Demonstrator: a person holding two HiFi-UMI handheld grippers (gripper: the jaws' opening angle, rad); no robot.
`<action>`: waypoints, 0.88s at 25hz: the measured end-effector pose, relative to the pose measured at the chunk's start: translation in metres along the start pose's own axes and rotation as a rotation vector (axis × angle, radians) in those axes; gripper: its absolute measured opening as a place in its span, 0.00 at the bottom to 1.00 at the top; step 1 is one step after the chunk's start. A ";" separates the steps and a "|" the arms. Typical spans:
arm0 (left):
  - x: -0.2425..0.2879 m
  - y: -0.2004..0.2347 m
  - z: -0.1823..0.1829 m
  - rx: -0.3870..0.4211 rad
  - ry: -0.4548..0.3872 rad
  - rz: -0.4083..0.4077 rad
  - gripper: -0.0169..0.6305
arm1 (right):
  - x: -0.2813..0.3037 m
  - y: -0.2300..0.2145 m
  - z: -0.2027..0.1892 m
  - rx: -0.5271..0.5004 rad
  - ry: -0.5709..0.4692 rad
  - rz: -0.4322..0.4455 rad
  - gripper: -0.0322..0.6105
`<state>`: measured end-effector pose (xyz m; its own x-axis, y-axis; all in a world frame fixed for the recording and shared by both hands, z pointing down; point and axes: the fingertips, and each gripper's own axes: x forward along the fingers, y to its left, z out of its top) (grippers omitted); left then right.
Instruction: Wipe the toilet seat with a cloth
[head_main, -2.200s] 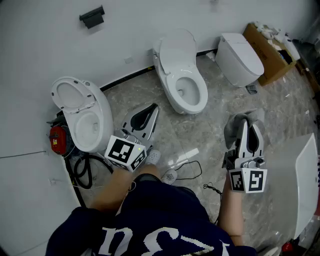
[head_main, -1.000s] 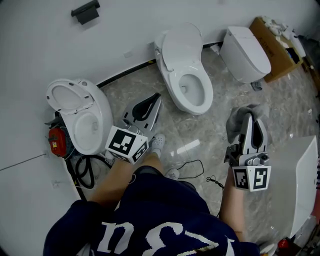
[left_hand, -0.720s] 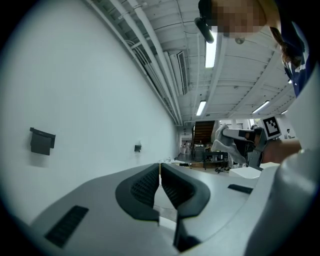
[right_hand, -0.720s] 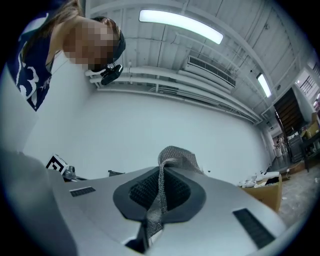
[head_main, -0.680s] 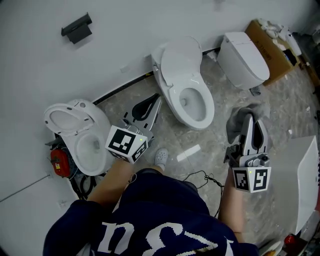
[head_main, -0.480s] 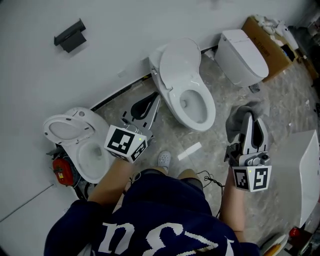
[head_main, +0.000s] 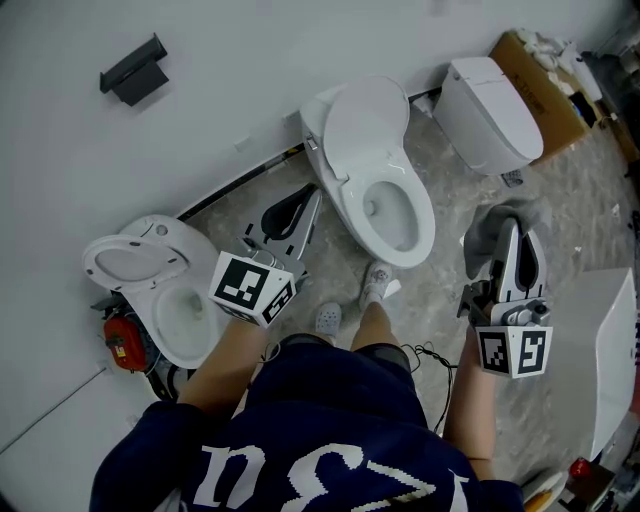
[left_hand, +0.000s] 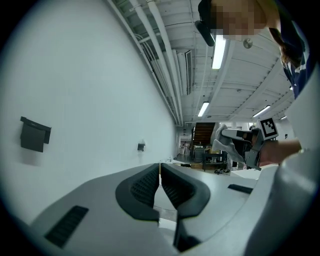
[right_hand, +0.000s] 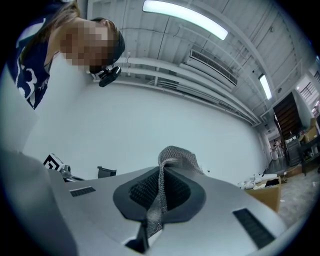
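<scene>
In the head view a white toilet (head_main: 385, 190) stands against the wall, lid up, its seat ring (head_main: 347, 205) exposed around the bowl. My right gripper (head_main: 503, 228) hovers to the toilet's right, shut on a grey mesh cloth (head_main: 487, 228) that bunches past its tips. In the right gripper view the cloth (right_hand: 165, 187) is pinched between the jaws and pokes up above them. My left gripper (head_main: 297, 213) hangs left of the toilet, shut with nothing in it; the left gripper view shows its pads (left_hand: 148, 186) pressed together, pointing at the white wall.
A second open toilet (head_main: 160, 285) sits at the left with a red object (head_main: 118, 338) and black hoses beside it. A closed toilet (head_main: 487, 113) and a cardboard box (head_main: 543, 85) stand at the right. A white panel (head_main: 608, 355) lies right. The person's feet (head_main: 373, 285) stand before the middle toilet.
The person has stepped closer to the middle toilet; one foot now stands just before its bowl. Both grippers keep their grip states, the right one shifted slightly right.
</scene>
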<state>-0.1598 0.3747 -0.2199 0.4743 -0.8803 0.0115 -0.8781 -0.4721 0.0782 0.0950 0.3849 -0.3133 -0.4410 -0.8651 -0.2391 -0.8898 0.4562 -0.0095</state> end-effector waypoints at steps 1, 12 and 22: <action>0.002 0.004 0.000 0.001 0.000 0.011 0.07 | 0.007 -0.002 -0.002 0.005 -0.004 0.008 0.08; 0.109 0.032 -0.004 0.005 0.016 0.113 0.07 | 0.111 -0.072 -0.041 0.035 0.013 0.137 0.08; 0.232 0.046 -0.034 -0.022 0.054 0.219 0.07 | 0.214 -0.181 -0.097 0.086 0.083 0.232 0.08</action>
<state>-0.0879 0.1502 -0.1800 0.2757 -0.9576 0.0838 -0.9591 -0.2683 0.0899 0.1504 0.0974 -0.2682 -0.6438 -0.7475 -0.1636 -0.7519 0.6577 -0.0466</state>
